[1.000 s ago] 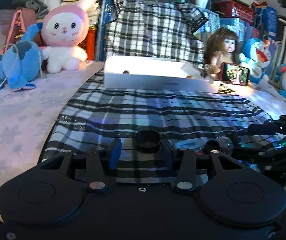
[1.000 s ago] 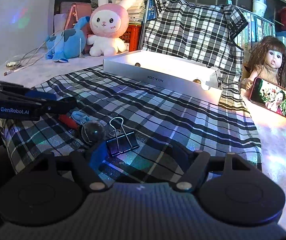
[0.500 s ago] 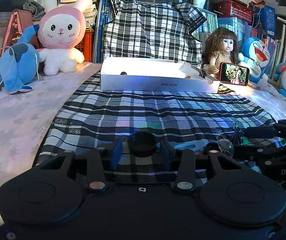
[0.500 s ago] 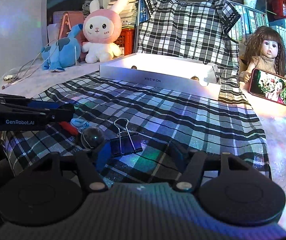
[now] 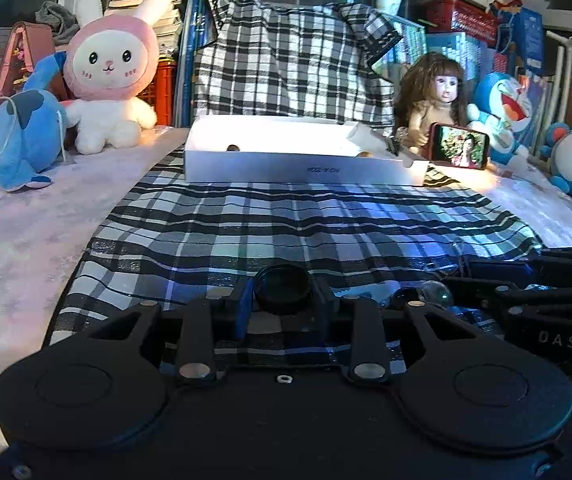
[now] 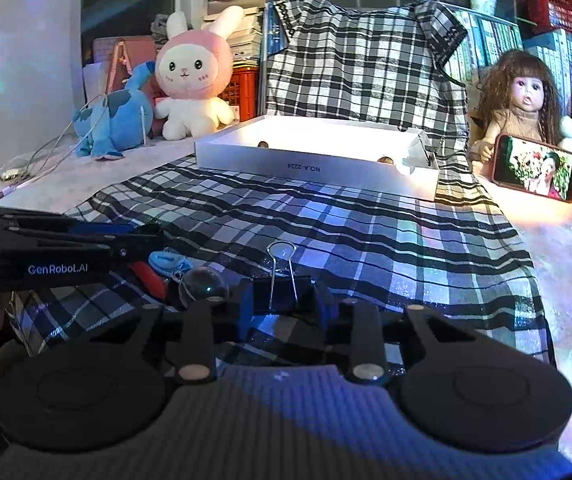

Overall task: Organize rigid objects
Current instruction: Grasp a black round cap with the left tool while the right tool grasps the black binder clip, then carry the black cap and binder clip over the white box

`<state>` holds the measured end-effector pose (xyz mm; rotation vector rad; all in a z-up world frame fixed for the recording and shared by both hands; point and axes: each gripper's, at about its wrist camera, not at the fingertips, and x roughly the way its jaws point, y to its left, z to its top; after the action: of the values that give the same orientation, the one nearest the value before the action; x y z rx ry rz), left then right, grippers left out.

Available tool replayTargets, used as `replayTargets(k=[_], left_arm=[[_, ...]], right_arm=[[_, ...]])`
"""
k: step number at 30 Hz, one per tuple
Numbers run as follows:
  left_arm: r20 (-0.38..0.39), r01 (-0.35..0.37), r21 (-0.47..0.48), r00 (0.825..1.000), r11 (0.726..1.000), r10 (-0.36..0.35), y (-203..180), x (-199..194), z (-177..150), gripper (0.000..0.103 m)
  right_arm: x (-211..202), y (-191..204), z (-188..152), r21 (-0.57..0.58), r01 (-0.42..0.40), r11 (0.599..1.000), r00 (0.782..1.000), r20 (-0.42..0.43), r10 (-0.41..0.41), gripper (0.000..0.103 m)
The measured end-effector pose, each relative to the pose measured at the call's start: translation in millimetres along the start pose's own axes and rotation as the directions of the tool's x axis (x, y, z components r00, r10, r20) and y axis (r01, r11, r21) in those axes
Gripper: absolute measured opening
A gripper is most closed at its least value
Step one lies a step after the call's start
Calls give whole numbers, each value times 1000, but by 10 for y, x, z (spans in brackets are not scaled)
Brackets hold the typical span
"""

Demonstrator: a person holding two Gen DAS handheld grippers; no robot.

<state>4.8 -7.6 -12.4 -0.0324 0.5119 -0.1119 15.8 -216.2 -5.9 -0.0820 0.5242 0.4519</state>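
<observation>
My left gripper (image 5: 284,300) is shut on a round black cap (image 5: 284,289), held just above the checked cloth (image 5: 286,224). My right gripper (image 6: 284,304) has closed around a black binder clip (image 6: 282,294) whose wire handles point away from me. A clear glass ball (image 6: 202,285) lies just left of the clip, with a red item (image 6: 148,276) and a light blue item (image 6: 166,262) beside it. The ball also shows in the left wrist view (image 5: 437,294). A white open box (image 5: 297,156) stands at the far end of the cloth, with small items inside.
The left gripper's body (image 6: 46,248) crosses the left of the right wrist view, and the right gripper's body (image 5: 541,296) crosses the right of the left wrist view. A phone (image 6: 535,168) leans on a doll (image 6: 521,100). Plush toys (image 5: 110,68) and cables (image 6: 38,160) sit at the left.
My right gripper moved left onto the binder clip and closed around it. My left gripper's fingers closed in on the black cap and lifted slightly.
</observation>
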Motion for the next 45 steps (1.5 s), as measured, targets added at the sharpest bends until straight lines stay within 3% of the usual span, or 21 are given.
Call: replayTargets(k=[15,27,33,40,45], left_arm=[[-10,-17,-15,1000,1000,17,78,169,322,30],[57,10,-15,998,1000,-9,183,488,1011,30],[31,4,-20,1000,1000,-3,273,862,1405,30],[-23,7,-50,1000,999,-8,462,1466,1810,30],[-52,-10,-88,999,996,5,577,1873,1966,30]], right_arm=[[60,-271,202,123,100,987,995,2,-101,36],[278,-579,730,199,138,970,988,42,-149,36],[555,-729,1062,233,124,965,990,35,-136,36],[962,-939,1429,319,57,946,998,-12,-56,36],[1349,-961,1622,319,74,945,996,-63,-56,36]])
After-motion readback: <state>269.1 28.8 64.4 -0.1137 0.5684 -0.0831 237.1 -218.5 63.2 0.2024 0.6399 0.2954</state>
